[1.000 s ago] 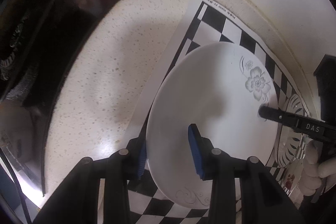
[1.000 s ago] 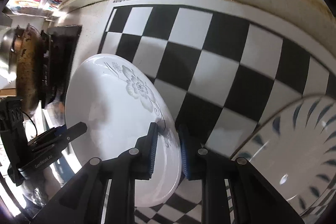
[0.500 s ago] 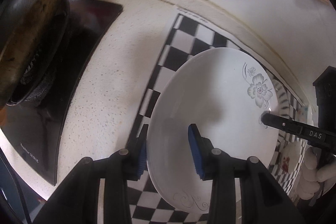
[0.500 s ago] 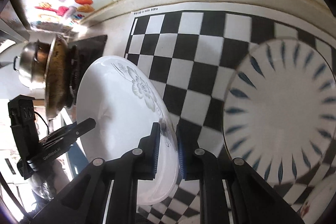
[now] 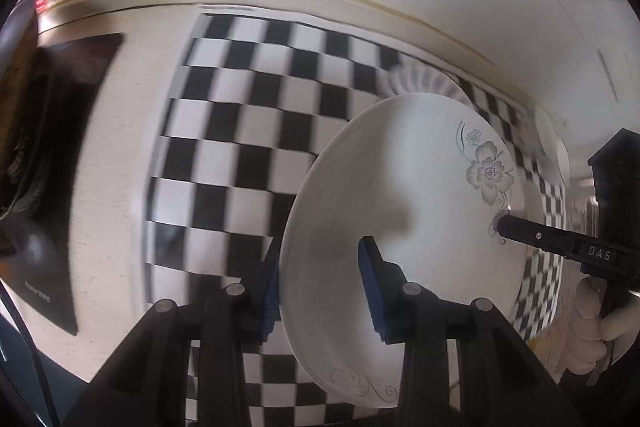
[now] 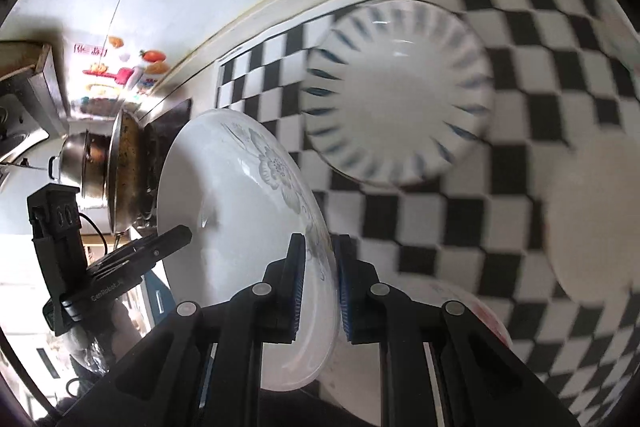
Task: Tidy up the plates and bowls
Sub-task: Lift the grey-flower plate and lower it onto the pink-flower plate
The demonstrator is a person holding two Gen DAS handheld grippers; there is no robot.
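Note:
A white plate with a grey flower print (image 5: 420, 211) hangs tilted above the checkered mat (image 5: 240, 147), held by both grippers at opposite rims. My left gripper (image 5: 320, 267) is shut on its near rim, one blue pad on each face. My right gripper (image 6: 320, 259) is shut on the flowered rim of the plate (image 6: 224, 187). The right gripper's black finger (image 5: 516, 227) shows at the plate's right edge, and the left gripper's finger (image 6: 176, 239) touches its left side. A blue-striped plate (image 6: 400, 95) lies flat on the mat (image 6: 440, 227) beyond.
A plain white dish (image 6: 592, 219) sits at the right, a red-patterned bowl (image 6: 480, 311) under my right gripper. A wok (image 6: 124, 167) and a steel pot (image 6: 76, 163) stand on the stove at the left. A gloved hand (image 5: 592, 327) holds the right gripper. The white wall runs behind the mat.
Both grippers have lifted the flower plate and carried it rightwards over the mat. The blue-striped plate has come fully into view. The right gripper's pads have drawn closer on the rim.

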